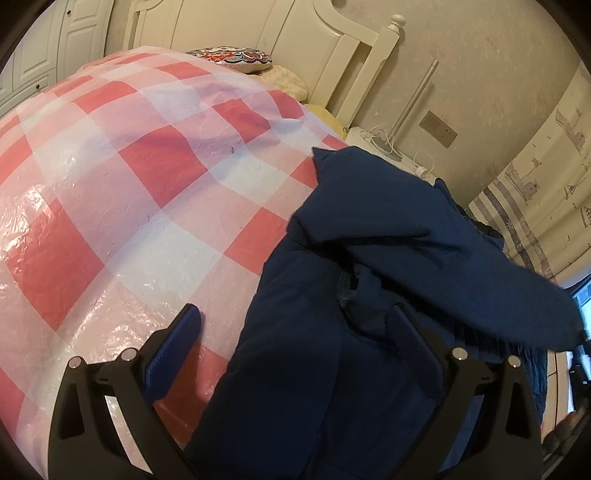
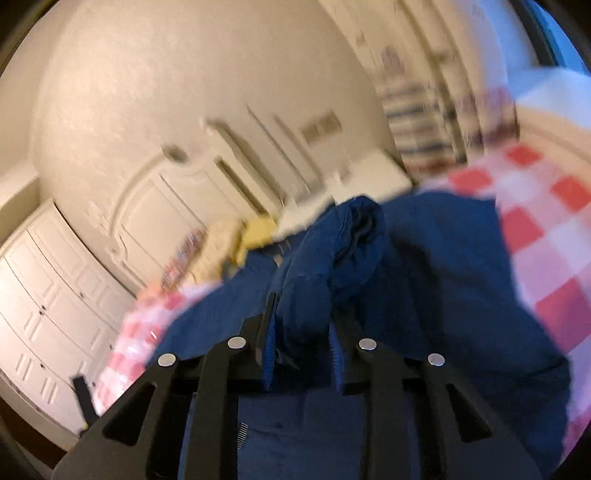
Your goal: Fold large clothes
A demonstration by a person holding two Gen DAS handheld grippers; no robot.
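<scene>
Right gripper (image 2: 301,314): jaws are drawn close together and clenched on a bunched fold of the navy jacket (image 2: 424,295), which rises between the blue pads in the right wrist view. The fold is lifted above the rest of the garment; this view is blurred.

Left gripper (image 1: 295,325): jaws are spread wide and nothing is pinched. The left finger is seen over the checked sheet (image 1: 129,166), the right finger over the jacket (image 1: 351,295); whether the pads touch the cloth cannot be told.

Navy jacket: laid on the bed at the sheet's right side in the left wrist view, with one flap turned over the body.

Checked sheet: red, pink and white squares, glossy, spread over the bed.

Patterned cushion (image 1: 236,57): set at the bed's head, against the cream headboard (image 1: 295,33).

Bedside table (image 1: 380,144): white, beside the headboard, with cables on it.

Curtain (image 1: 546,177): printed, hung at the far right.
</scene>
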